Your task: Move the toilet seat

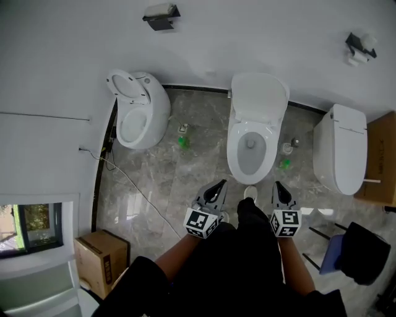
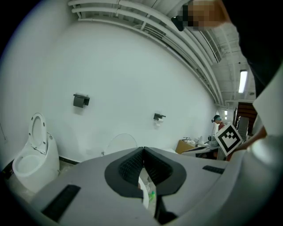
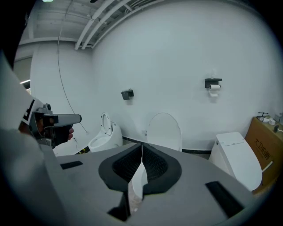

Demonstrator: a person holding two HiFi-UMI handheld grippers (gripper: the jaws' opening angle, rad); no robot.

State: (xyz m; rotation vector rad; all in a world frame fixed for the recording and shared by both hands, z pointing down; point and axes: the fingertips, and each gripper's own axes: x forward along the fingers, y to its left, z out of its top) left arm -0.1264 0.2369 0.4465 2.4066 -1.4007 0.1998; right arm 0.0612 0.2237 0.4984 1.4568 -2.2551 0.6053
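Three toilets stand along the white wall on a grey marble-pattern floor.

- Middle toilet [image 1: 237, 162]: its lid [image 1: 260, 96] is raised against the wall. The toilet seat [image 1: 233, 148] appears to be the white ring lying flat round the bowl opening. The head view does not separate it clearly from the rim.
- Left toilet [image 1: 154, 114]: seat and lid are up.
- Right toilet [image 1: 339, 151]: closed.

Left gripper [image 1: 218, 187]: jaws fully together, pad against pad, with nothing between them. It is held in front of the middle toilet's bowl on the left side, near it but not touching.

Right gripper [image 1: 279, 187]: jaws also closed and empty. It is held level with the other on the bowl's right side, clear of the porcelain. Both point toward the wall — the bowl front lies between their tips.

Other items noted:

- Two paper holders on the wall, one above the left toilet [image 1: 161, 17] and one at upper right [image 1: 359, 47].
- A cardboard box [image 1: 101, 255] at lower left and another [image 1: 381, 158] beside the right toilet.
- A thin cable [image 1: 133, 186] trailing across the floor.
- Small green objects [image 1: 183, 142] on the floor between the toilets — too small to identify.
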